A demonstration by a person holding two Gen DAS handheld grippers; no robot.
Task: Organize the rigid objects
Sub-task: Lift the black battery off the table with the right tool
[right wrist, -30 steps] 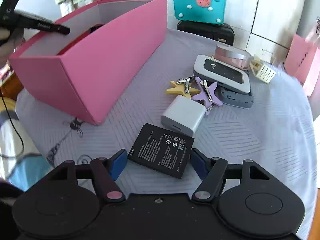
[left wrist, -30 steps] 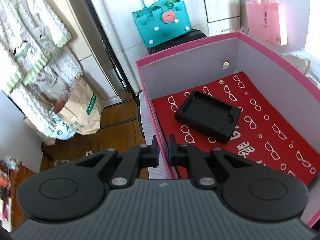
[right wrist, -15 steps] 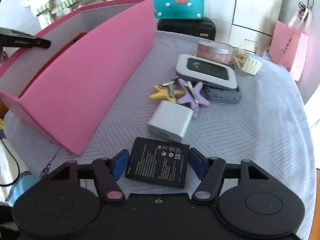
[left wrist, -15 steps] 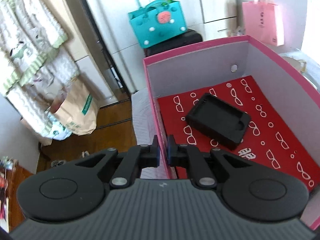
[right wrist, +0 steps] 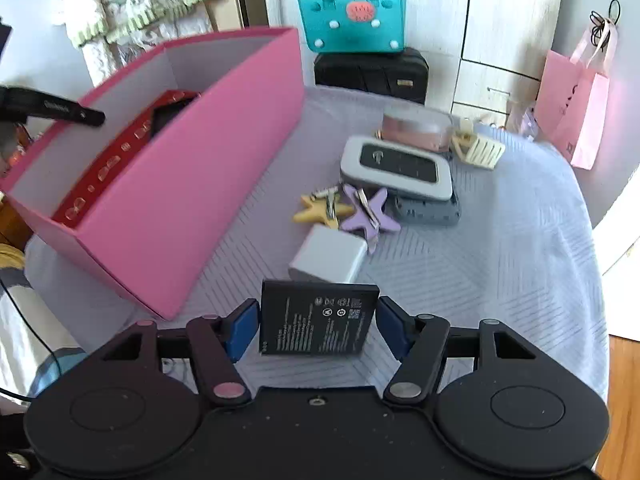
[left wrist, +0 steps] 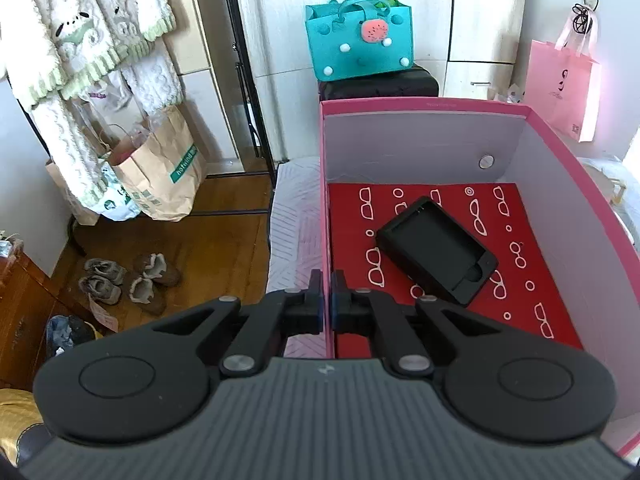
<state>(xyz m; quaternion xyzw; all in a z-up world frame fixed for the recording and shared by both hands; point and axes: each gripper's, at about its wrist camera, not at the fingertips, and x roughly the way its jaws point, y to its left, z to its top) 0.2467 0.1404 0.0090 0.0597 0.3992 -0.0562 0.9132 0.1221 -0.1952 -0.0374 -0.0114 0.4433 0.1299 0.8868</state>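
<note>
My left gripper (left wrist: 327,296) is shut on the left wall of the open pink box (left wrist: 420,140), one finger on each side of the rim. On the box's red lining lies a black charger cradle (left wrist: 438,250). In the right wrist view the same pink box (right wrist: 192,200) stands at the left of the table, with the left gripper's fingers (right wrist: 80,114) at its far rim. My right gripper (right wrist: 317,308) is closing on a black battery (right wrist: 318,322); both blue pads press its short sides. The battery hangs clear of the cloth.
On the pale cloth right of the box lie a white charger cube (right wrist: 328,258), yellow (right wrist: 322,208) and purple (right wrist: 370,214) star clips, a white-grey router (right wrist: 396,168), a pink tin (right wrist: 416,128) and a cream hair claw (right wrist: 480,150). A teal bag (right wrist: 352,20) stands behind.
The right jaws have narrowed onto the battery and lifted it off the cloth. The left gripper has rolled while staying on the box wall, so the box now looks squarer.
</note>
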